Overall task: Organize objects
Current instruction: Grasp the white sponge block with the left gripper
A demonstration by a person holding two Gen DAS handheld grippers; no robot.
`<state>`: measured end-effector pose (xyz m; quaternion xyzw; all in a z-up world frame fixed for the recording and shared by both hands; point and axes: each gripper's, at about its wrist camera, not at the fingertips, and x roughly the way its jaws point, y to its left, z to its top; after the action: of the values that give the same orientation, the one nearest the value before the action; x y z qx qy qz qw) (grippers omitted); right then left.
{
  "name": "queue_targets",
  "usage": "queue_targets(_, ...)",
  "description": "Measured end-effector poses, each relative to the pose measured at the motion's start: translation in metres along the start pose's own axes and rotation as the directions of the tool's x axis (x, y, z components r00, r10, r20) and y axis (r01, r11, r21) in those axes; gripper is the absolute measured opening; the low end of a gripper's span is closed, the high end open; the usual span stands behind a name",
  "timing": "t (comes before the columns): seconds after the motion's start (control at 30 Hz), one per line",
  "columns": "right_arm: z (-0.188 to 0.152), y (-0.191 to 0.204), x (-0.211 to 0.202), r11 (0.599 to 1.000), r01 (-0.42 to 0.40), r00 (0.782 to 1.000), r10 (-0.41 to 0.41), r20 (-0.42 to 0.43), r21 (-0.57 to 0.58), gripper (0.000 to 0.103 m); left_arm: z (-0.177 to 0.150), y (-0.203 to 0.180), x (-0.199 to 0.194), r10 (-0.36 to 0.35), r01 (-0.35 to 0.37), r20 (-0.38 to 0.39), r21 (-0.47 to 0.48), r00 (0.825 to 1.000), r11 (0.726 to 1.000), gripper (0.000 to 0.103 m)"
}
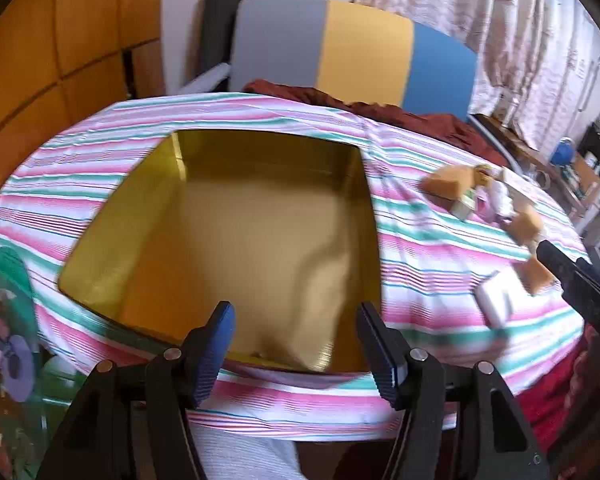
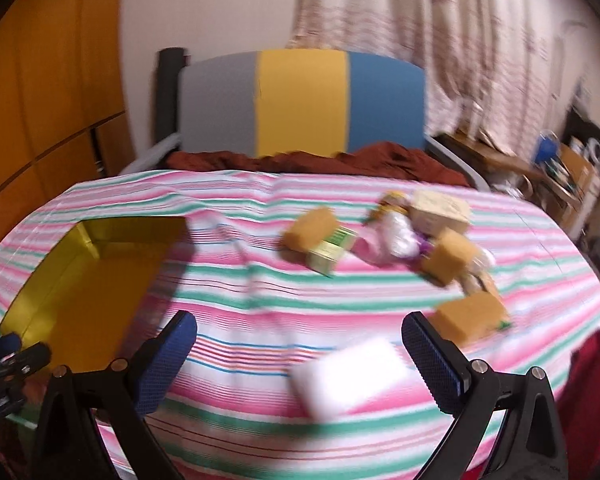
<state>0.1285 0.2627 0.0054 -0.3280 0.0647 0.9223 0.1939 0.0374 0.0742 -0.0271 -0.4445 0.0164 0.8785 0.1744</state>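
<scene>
Left gripper [image 1: 296,344] jaws spread wide, nothing between them, hanging over the near rim of the gold tin [image 1: 112,240]. The tin sits open on the striped cloth [image 1: 260,408], left part of the table, inside bare and shiny.

Right gripper [image 2: 300,352] also wide apart, nothing gripped. White block [image 2: 352,376] lies on the cloth just ahead, between the 2 fingers' line but blurred, contact unclear. In the left view the same white block [image 1: 496,300] sits right of the tin, with the right gripper's black tip [image 1: 572,280] just beside it.

Farther out, right half of the table: 1 tan sponge [image 2: 470,316] nearest, another tan sponge [image 2: 448,254] behind it, a 3rd tan sponge [image 2: 312,228] touching a small green box [image 2: 332,254]. Between them a heap: pink item [image 2: 370,246], white plastic-wrapped thing [image 2: 400,236], beige box [image 2: 440,208]. All motion-blurred, details unreadable.

Beyond the table: dark red fabric [image 2: 300,162], then a chair back [image 2: 302,104] in grey, yellow, blue panels. Patterned curtain [image 2: 420,20] behind, wooden cabinet [image 2: 40,80] at left.
</scene>
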Motion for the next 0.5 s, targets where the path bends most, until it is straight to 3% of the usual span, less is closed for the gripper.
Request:
queue_targets(0.23,-0.012,-0.093,0.006,0.976,0.161,0.986,-0.164,0.009,0.146,0.103,-0.009,-0.026,0.004,-0.066,0.067,-0.027,0.016,0.997,0.998,0.064)
queue_targets(0.4,-0.018,-0.144,0.022,0.95,0.178,0.983,-0.18,-0.016,0.255,0.103,-0.018,-0.049,0.004,-0.079,0.081,-0.02,0.071,0.997,0.994,0.064)
queue_targets(0.5,-0.018,-0.156,0.035,0.95,0.138,0.99,-0.14,-0.014,0.28,0.103,-0.024,-0.067,0.004,-0.104,0.107,-0.026,0.133,0.994,0.985,0.064)
